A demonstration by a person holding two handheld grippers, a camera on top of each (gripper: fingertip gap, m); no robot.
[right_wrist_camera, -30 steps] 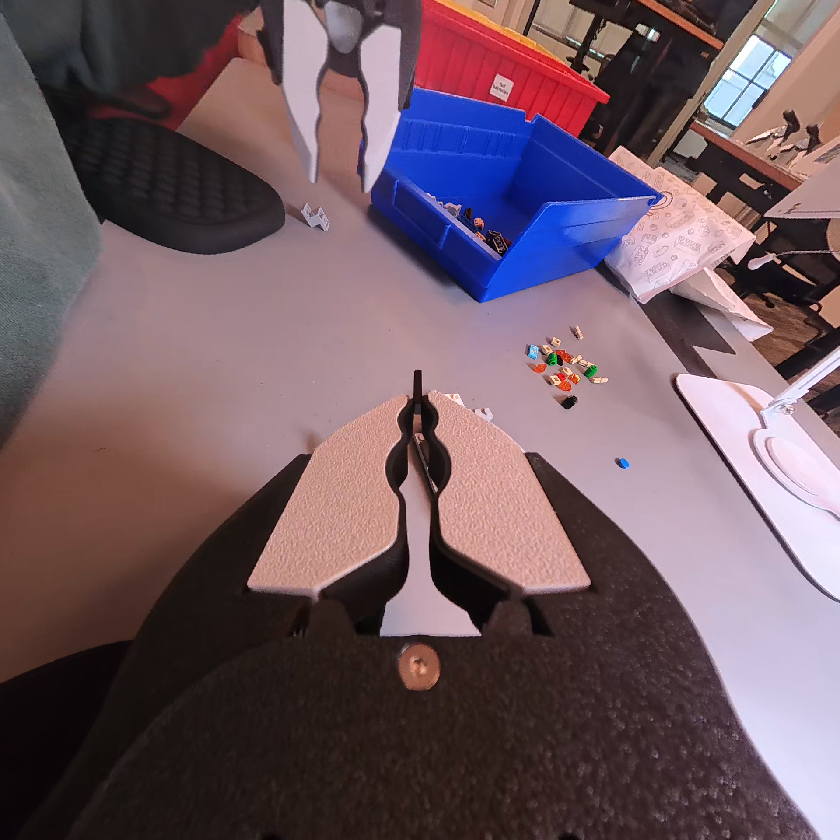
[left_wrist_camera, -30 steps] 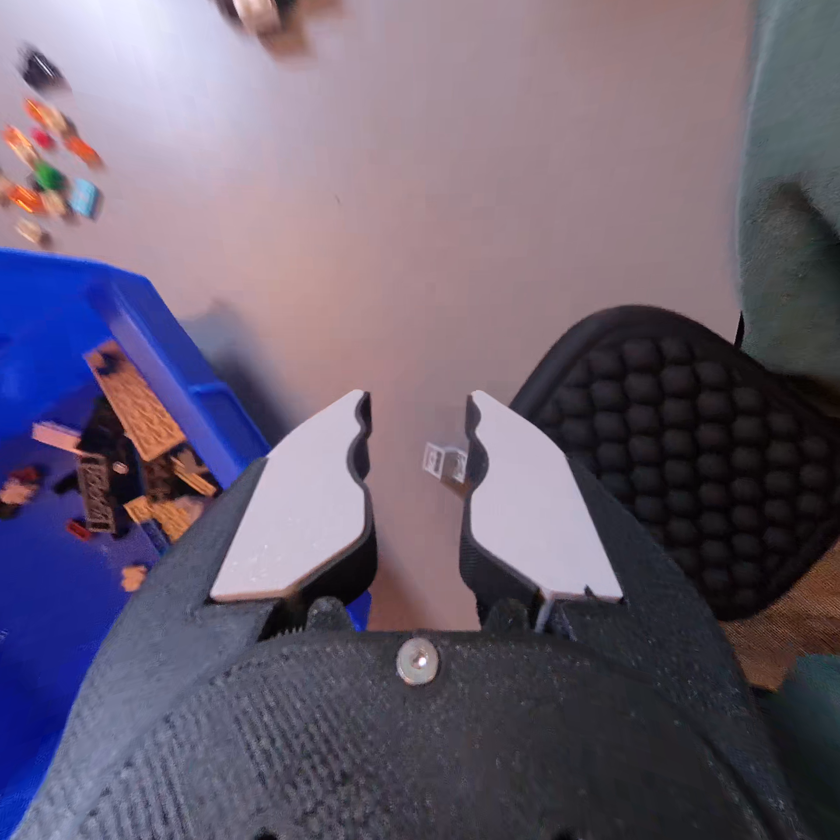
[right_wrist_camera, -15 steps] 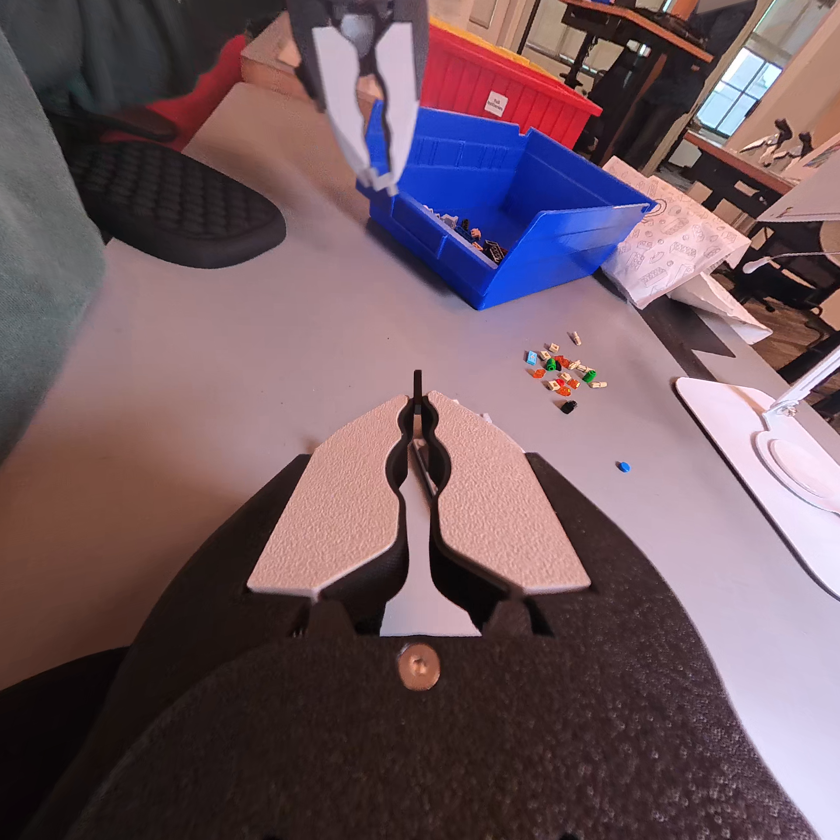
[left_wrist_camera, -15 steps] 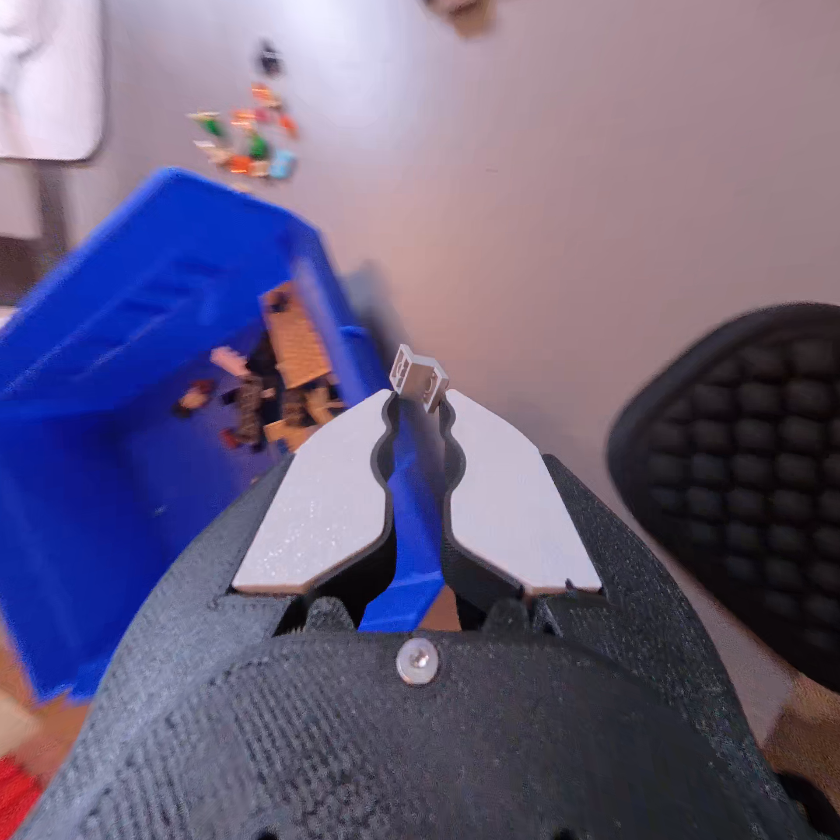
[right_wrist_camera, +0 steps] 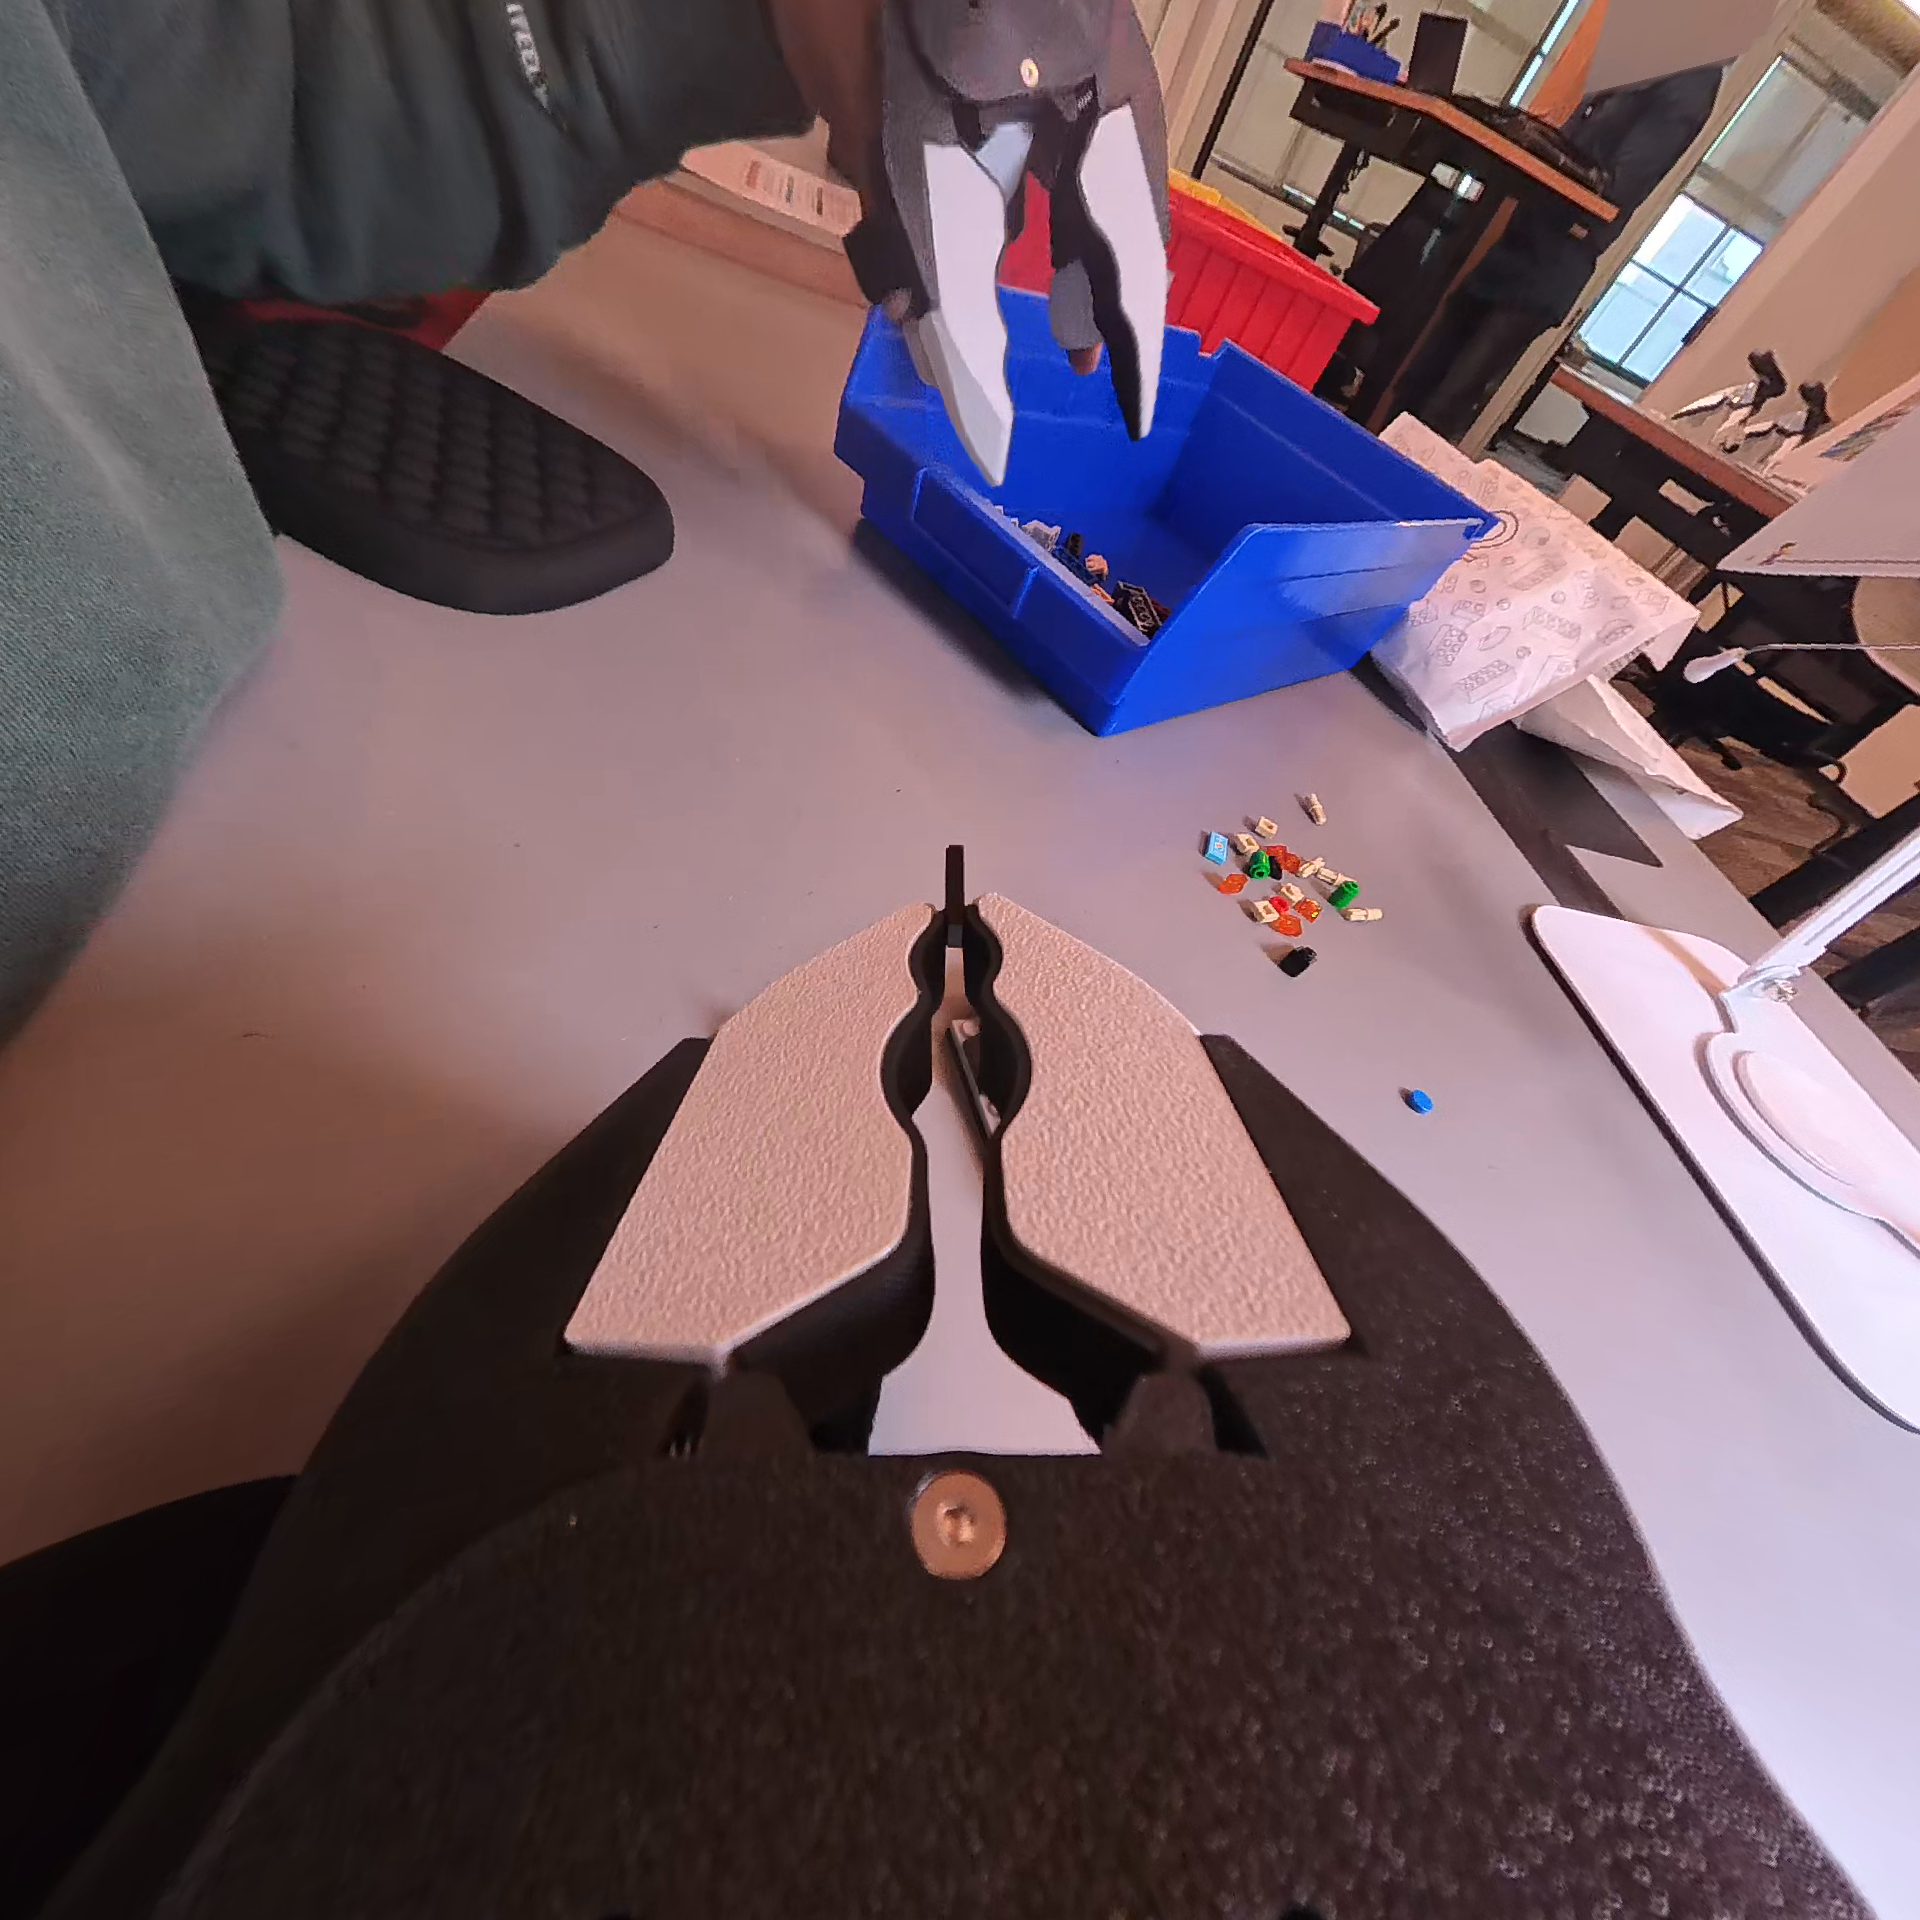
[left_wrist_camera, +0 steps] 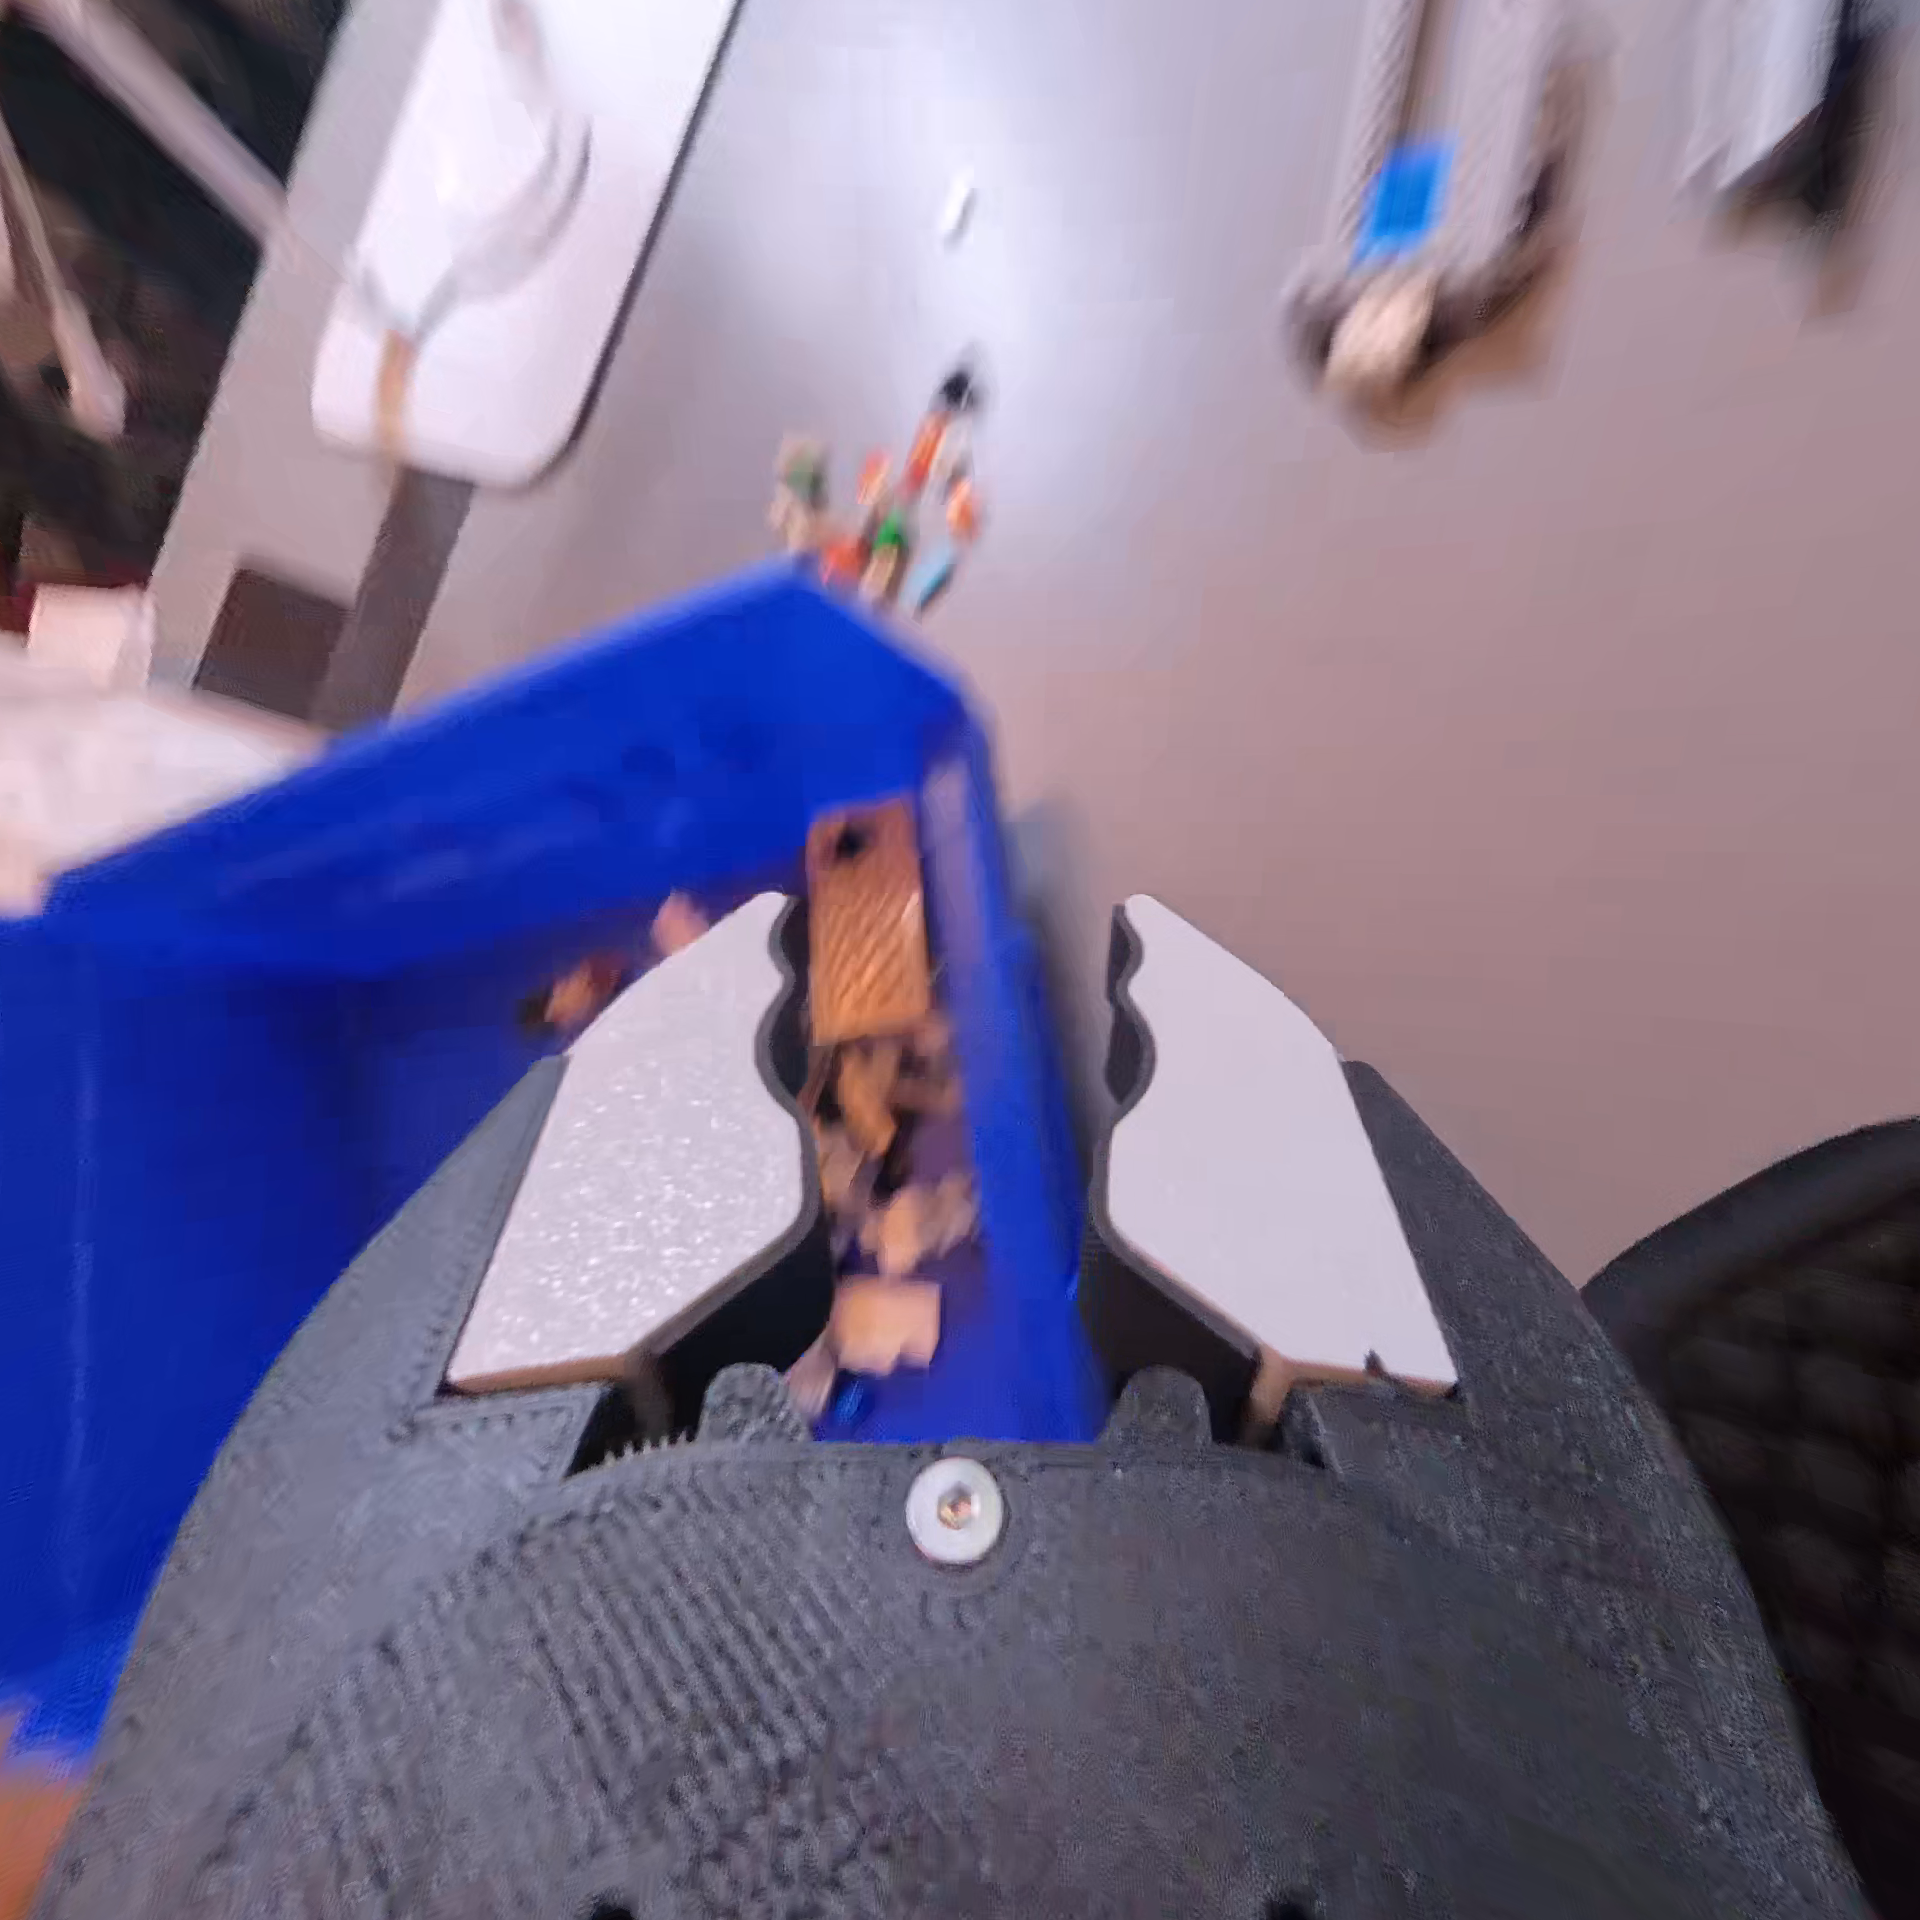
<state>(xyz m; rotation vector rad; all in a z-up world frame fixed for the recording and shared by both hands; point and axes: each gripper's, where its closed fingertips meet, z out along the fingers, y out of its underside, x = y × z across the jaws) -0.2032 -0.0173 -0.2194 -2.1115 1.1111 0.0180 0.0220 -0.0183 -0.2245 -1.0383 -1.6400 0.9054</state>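
— Since half a second ago the left gripper (right_wrist_camera: 1060, 447) has let go: then it pinched a small grey brick over the bin's corner, now its fingers stand wide apart with nothing between the pads.

— And the brick?

— Cannot tell; the left wrist view is blurred. Below the spread fingers lies the blue bin (left_wrist_camera: 416, 883), its near wall running up between them, with a tan plate (left_wrist_camera: 868, 935) and loose tan bits inside.

— From the other side?

— The left gripper hangs above the bin's (right_wrist_camera: 1278, 582) near rim, tips pointing down into it, touching nothing.

— The right gripper?

— Unchanged. The right gripper (right_wrist_camera: 954, 914) is pressed together on a thin black strip (right_wrist_camera: 953, 878) that sticks out past the tips, low over the grey table (right_wrist_camera: 623, 831). A small grey piece shows between the fingers farther back; whether it is gripped, I cannot say.

— Around it?

— A scatter of small bricks (right_wrist_camera: 1294, 883) to the right, a lone blue stud (right_wrist_camera: 1415, 1099) nearer, a black cushion (right_wrist_camera: 436, 478) to the left.
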